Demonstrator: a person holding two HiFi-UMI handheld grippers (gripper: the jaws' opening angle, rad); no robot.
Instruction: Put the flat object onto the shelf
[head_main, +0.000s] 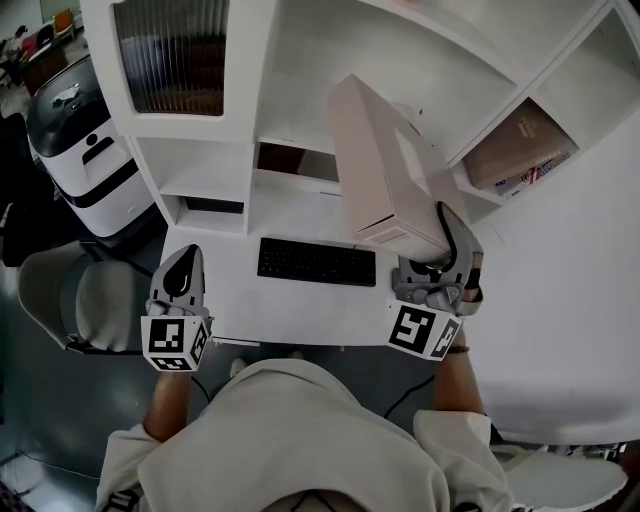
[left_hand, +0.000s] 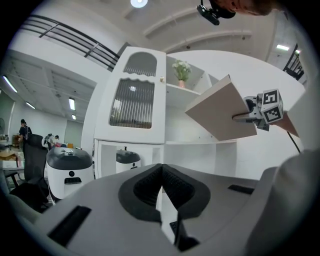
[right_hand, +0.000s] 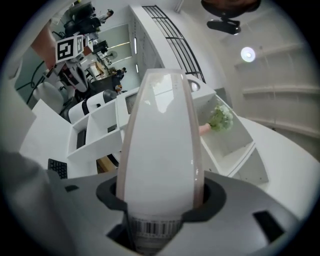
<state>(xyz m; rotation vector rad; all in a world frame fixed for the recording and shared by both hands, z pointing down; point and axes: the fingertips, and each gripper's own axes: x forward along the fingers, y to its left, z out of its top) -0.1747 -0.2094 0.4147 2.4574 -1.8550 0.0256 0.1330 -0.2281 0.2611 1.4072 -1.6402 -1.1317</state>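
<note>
The flat object is a pale pink box (head_main: 385, 170) with a white edge and a barcode. It is held up off the desk, tilted, in front of the white shelf unit (head_main: 300, 60). My right gripper (head_main: 447, 237) is shut on its near end; in the right gripper view the box (right_hand: 160, 150) stands edge-on between the two pads and fills the gap. My left gripper (head_main: 183, 262) hangs at the desk's front left corner, shut and holding nothing, its pads (left_hand: 150, 187) meeting at the tips. The left gripper view shows the box (left_hand: 220, 112) raised beside the shelf (left_hand: 195, 90).
A black keyboard (head_main: 316, 262) lies on the white desk (head_main: 290, 215). A brown box (head_main: 520, 145) rests in a right-hand shelf compartment. A vase of flowers (left_hand: 182, 73) stands on an upper shelf. A white and black machine (head_main: 85, 140) and a grey chair (head_main: 70, 300) stand at the left.
</note>
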